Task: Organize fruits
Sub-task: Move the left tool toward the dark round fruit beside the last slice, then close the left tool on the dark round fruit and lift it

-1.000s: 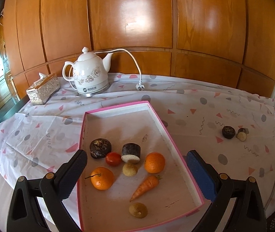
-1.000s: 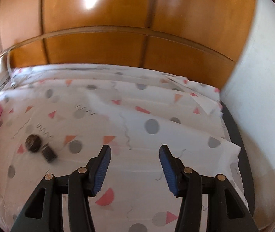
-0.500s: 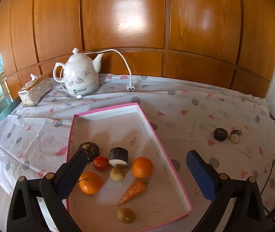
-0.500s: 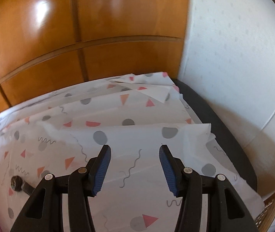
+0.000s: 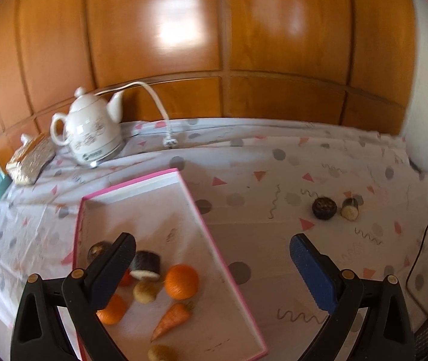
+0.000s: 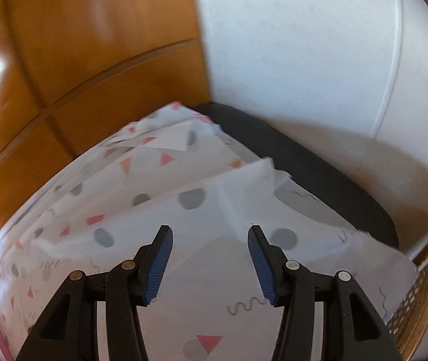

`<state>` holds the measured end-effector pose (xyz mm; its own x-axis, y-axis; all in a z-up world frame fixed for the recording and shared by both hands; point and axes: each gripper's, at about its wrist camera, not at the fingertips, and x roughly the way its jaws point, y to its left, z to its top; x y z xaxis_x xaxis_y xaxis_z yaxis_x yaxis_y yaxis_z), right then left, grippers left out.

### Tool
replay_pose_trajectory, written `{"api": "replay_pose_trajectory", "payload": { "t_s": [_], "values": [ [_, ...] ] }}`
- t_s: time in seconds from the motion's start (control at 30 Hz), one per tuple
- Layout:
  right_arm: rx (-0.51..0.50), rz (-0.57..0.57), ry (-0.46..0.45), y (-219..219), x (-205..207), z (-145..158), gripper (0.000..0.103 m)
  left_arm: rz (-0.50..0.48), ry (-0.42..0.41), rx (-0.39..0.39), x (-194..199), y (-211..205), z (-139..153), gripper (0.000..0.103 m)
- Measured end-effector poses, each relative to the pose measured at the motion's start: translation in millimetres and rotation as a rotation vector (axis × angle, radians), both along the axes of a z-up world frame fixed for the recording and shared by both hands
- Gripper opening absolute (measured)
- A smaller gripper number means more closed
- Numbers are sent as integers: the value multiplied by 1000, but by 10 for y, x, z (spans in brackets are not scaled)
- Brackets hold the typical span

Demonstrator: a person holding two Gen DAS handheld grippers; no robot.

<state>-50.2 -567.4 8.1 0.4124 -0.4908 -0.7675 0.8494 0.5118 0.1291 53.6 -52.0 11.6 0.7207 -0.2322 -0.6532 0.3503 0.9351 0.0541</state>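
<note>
The left wrist camera looks forward and down along its open fingers [image 5: 123, 258] from close above the table's near edge, facing the wood-panelled wall [image 5: 214, 45] at 12 o'clock, the pink-rimmed tray [image 5: 201, 222] at 7 o'clock. The right wrist camera tilts down over the table's corner, white wall [image 6: 304, 45] at 1 o'clock. Both views share the patterned tablecloth [image 5: 274, 180] [image 6: 183, 210] and panelling.

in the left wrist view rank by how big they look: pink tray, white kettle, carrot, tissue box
1. pink tray
2. white kettle
3. tissue box and carrot look alike; the carrot is nearer the camera, so no ranking.
</note>
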Motion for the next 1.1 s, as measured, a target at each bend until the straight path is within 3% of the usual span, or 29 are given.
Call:
{"api": "replay_pose_trajectory", "payload": {
  "t_s": [0.13,0.53,0.6,0.7,1.0,1.1],
  "values": [
    [99,-50,-40,-153,-111,-95,53,-86,25,9,94,-319,-48,103],
    [160,-99,-79,-273,-208,-153,53,-280,190,53,494,-1295,-405,102],
    [161,-93,-78,-271,-198,-153,53,-299,201,74,535,-1419,-472,97],
    [163,-87,-81,-268,-189,-152,53,-324,245,115,644,-1603,-631,81],
    [168,-74,-85,-273,-159,-154,53,-368,280,144,822,-1861,-848,79],
    [168,-77,-84,-282,-164,-154,53,-388,311,118,900,-1911,-911,67]
  ]
}}
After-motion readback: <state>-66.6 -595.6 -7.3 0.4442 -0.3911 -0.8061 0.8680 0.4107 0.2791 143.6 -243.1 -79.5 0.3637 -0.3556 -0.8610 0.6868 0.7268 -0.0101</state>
